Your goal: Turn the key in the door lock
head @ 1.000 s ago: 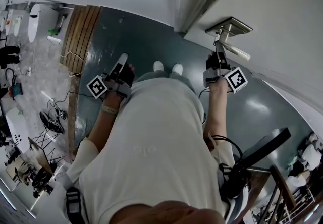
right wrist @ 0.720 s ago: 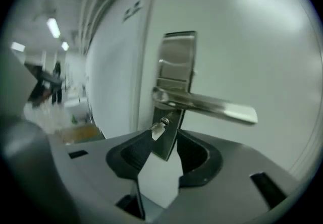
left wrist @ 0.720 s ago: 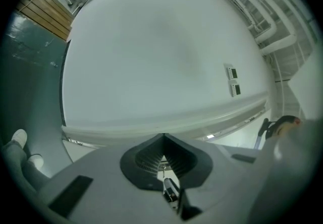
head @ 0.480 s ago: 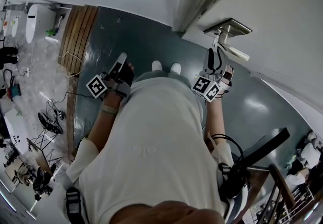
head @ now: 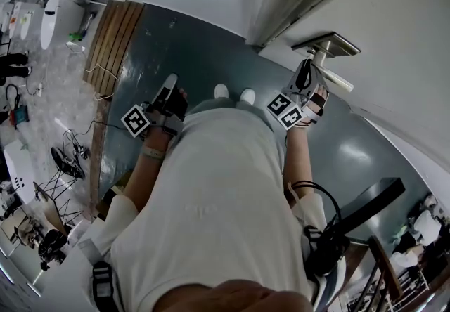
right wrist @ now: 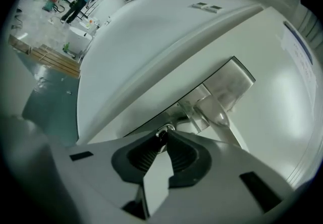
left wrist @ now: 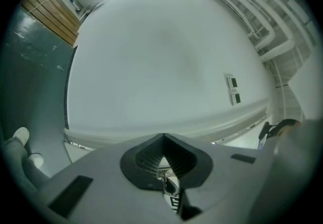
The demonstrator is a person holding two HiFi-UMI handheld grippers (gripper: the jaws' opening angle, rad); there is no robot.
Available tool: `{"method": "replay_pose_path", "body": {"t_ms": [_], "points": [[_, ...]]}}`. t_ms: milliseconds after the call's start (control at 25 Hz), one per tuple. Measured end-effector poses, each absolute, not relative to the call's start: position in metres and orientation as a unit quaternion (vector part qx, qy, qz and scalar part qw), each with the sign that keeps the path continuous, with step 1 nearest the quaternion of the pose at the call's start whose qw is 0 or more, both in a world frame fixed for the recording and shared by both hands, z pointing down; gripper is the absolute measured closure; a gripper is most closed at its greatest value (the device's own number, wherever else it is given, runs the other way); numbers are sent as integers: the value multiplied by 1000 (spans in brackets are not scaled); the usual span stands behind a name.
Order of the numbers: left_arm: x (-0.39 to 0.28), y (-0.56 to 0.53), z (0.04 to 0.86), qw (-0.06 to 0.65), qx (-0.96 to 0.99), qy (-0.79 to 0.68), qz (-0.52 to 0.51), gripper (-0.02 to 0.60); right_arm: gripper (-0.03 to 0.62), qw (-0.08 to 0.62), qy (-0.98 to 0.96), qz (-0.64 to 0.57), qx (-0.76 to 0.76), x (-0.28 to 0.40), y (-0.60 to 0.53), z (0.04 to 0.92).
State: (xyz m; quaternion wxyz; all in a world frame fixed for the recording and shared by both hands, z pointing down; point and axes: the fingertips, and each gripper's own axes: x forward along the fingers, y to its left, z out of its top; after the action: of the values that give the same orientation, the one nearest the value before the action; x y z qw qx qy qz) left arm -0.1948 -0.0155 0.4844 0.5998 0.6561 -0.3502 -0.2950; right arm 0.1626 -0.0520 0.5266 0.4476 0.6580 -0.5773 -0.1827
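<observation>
A silver lever handle point(head: 332, 79) on its lock plate point(head: 328, 44) sits on the white door point(head: 401, 43). My right gripper point(head: 304, 79) reaches up to the plate just below the lever. In the right gripper view its jaws have just been closing, and the tips now pinch the small metal key point(right wrist: 163, 130) that sticks out of the plate point(right wrist: 229, 82) beside the lever point(right wrist: 220, 112). In the head view the gripper hides the key. My left gripper point(head: 169, 87) hangs left of the door, shut with nothing in it point(left wrist: 164, 136), facing a bare white wall point(left wrist: 166, 56).
The door frame point(head: 278, 1) runs up left of the handle. A slatted wooden panel point(head: 116, 36) lies on the grey floor at the left, with cables and gear point(head: 63, 159) beyond it. The person's shoes point(head: 232, 94) stand before the door. A black stand point(head: 365, 209) is at lower right.
The right gripper has rolled over, so its marker cube swung from its right side to its left. It edged up toward the lock plate. The left gripper stayed put.
</observation>
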Motion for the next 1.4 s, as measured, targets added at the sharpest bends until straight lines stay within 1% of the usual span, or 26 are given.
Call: {"method": "replay_pose_path", "body": {"t_ms": [240,480,560,840,1160,1320,1400], "points": [[-200,-12,485,597,654,-355,-300,574,532,428,-570,-166,682,163,-53,526],[-198,-13,486,599,654,-353,-296,574,536,364,-596,-111,707,165,-55,524],[-199,-13,487,600,655,-354,-294,574,536,329,-604,-74,722,165,-54,524],[-202,-11,484,598,651,-361,-296,574,537,166,-643,88,743,169,-52,523],[-199,-15,486,601,649,-361,-297,574,548,-113,-633,347,682,176,-54,526],[-200,-15,486,601,648,-360,-298,574,554,-233,-602,439,625,175,-55,526],[-200,-15,488,602,647,-361,-298,574,554,-282,-581,476,597,176,-54,528]]}}
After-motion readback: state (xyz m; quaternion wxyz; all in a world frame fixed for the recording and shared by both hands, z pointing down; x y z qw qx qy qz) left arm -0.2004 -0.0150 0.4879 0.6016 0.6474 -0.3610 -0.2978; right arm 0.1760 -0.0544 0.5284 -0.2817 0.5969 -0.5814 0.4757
